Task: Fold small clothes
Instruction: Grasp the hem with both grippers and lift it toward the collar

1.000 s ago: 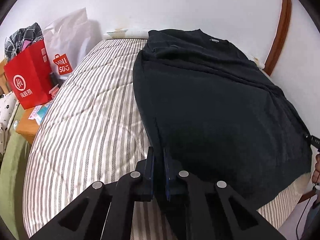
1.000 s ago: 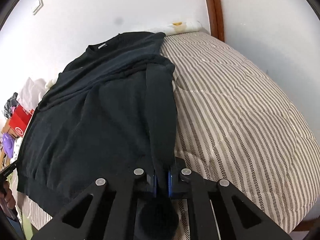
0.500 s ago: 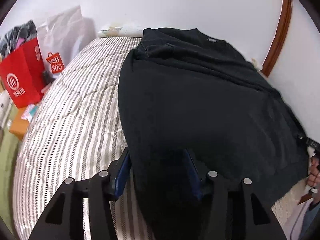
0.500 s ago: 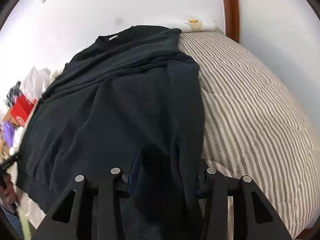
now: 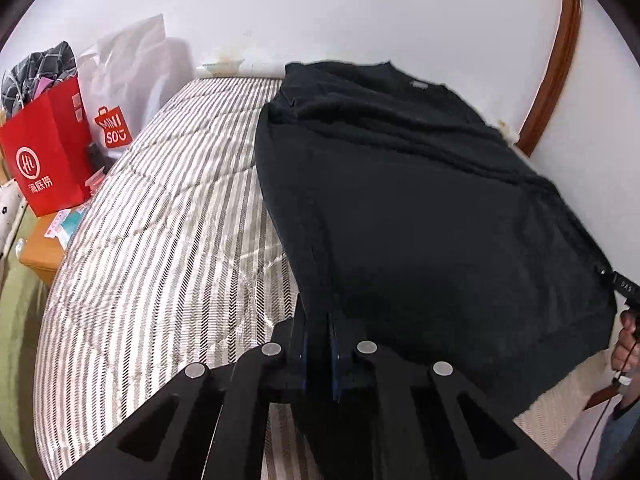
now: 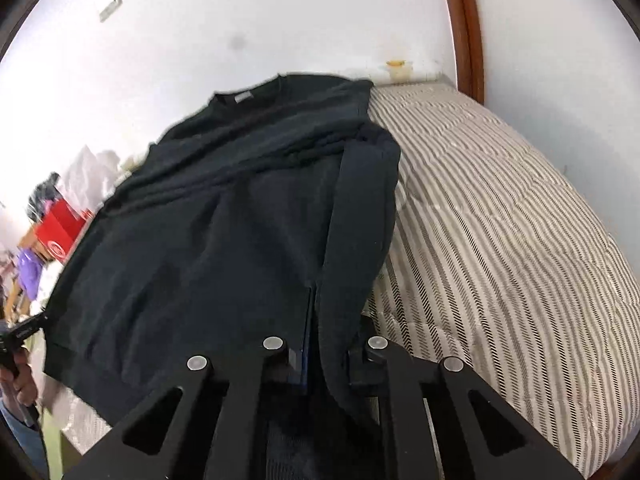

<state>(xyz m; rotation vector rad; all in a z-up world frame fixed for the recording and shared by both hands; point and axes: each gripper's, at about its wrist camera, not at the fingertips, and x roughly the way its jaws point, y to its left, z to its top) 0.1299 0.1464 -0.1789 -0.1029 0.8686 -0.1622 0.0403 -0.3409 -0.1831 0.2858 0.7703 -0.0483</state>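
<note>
A black long-sleeved sweater [image 5: 420, 208] lies flat on a striped bed [image 5: 160, 240], collar at the far end by the wall. My left gripper [image 5: 318, 344] is shut on the sweater's left sleeve, near the hem. In the right wrist view the sweater [image 6: 208, 240] fills the left half. My right gripper [image 6: 326, 348] is shut on the right sleeve [image 6: 356, 240], which runs folded along the sweater's side and hangs down between the fingers.
A red paper bag [image 5: 44, 156] and a white Miniso bag [image 5: 124, 80] stand on a wooden bedside table [image 5: 36, 252] to the left. White walls and a brown wooden frame [image 5: 560, 60] bound the bed. Striped quilt [image 6: 500, 240] spreads right of the sweater.
Half a second ago both grippers were open around the sleeves. Now both have shut on them and pulled back slightly toward the near edge of the bed.
</note>
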